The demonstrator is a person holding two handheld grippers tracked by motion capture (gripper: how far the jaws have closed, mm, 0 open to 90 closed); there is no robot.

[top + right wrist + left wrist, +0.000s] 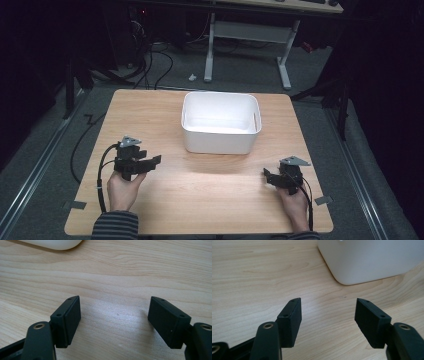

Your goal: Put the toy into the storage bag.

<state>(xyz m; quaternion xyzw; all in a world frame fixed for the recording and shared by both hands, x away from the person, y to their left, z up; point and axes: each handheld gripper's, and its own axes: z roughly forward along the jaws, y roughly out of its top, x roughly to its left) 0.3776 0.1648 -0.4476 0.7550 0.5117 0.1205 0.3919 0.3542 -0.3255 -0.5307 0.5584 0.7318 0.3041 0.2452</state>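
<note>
Ahead of my left gripper [328,308], up and to the right of its jaws, sits the white rounded-rectangle plastic tub [372,260], apart from both. Jaws wide apart, nothing between, only the light wooden table [257,277]. My right gripper [113,312]: jaws also spread, tub corner well beyond the left jaw.

the room is dark. a grey floor [240,70] has black cables [150,65] and a white desk frame [247,35].
</note>
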